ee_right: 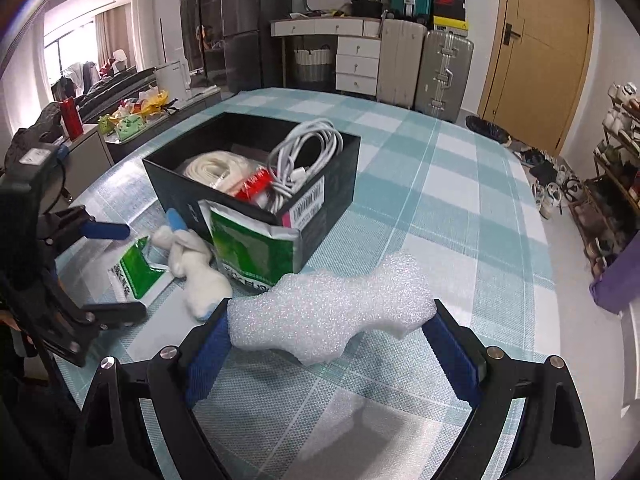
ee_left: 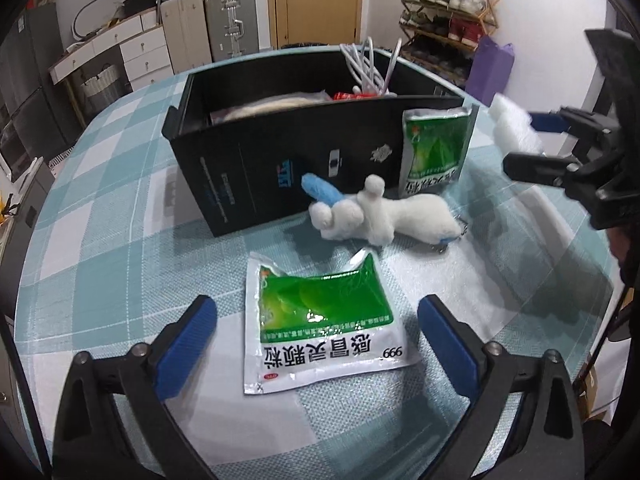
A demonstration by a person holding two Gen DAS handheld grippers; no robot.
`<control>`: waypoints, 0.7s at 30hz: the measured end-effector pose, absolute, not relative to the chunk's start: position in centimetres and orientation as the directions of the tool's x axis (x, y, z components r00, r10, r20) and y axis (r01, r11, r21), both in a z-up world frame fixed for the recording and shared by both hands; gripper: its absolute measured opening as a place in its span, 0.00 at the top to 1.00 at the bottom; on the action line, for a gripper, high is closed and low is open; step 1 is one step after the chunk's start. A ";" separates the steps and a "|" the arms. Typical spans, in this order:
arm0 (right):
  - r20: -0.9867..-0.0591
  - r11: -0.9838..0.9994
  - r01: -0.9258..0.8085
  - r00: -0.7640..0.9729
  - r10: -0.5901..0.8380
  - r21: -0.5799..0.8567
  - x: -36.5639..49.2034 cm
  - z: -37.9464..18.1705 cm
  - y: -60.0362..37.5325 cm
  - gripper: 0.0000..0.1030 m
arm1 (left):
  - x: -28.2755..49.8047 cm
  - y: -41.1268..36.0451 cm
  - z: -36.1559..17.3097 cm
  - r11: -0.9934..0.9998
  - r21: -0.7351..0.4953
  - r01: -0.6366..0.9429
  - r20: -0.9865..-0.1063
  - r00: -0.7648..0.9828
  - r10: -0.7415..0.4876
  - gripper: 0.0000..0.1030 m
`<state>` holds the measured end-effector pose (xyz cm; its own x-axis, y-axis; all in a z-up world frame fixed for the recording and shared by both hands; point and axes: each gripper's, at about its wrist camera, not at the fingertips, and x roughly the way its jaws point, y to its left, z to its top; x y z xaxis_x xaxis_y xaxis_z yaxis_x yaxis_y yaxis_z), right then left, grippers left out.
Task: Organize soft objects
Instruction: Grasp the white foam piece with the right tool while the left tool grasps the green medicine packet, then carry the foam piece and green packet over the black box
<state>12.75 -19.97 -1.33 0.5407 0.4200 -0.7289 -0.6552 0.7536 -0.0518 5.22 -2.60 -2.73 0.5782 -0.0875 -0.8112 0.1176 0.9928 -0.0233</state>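
On the checked bench point(ee_left: 104, 184), going left to right: the black box point(ee_left: 280, 160) sits toward the far side, stuffed with a coiled white cable point(ee_right: 304, 156), a cream roll of something and a red packet. Just in front of it lies a white plush toy point(ee_left: 380, 216) with a blue ear, on its side, pretty much touching the box wall. One green sachet point(ee_left: 436, 152) leans upright against the box's front corner, and a second green sachet point(ee_left: 320, 320) lies flat nearer the front edge of the bench.

The left hand-held gripper point(ee_left: 316, 336) hangs over that flat sachet with its blue pads spread on either side, not touching it, so it's released.

Over on the right, the right hand-held gripper point(ee_right: 332, 336) is clamped on a lumpy white foam piece point(ee_right: 332, 312), both pads pressing its ends, and the foam is lifted clear of the bench, casting a shadow below.
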 end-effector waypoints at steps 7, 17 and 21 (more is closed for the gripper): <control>-0.705 0.744 -0.665 0.555 0.441 -0.058 12.0 -0.2 -19.8 0.10 | 4.5 -3.4 -2.4 0.987 -0.010 0.157 -0.799 0.592 -0.102 0.35; -0.691 0.727 -0.683 0.559 0.458 -0.071 11.0 0.6 -19.5 0.10 | 3.5 -3.6 -1.7 0.982 -0.030 0.187 -0.779 0.612 -0.140 0.54; -0.686 0.723 -0.687 0.559 0.465 -0.069 10.8 0.8 -19.5 0.10 | 3.2 -3.3 -1.2 0.981 -0.052 0.188 -0.761 0.629 -0.161 0.54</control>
<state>10.81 -19.48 0.78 0.5592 0.4652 -0.6862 -0.6869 0.7235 -0.0693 3.18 -3.33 -1.16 0.6286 -0.1608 -0.7609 0.1880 0.9808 -0.0520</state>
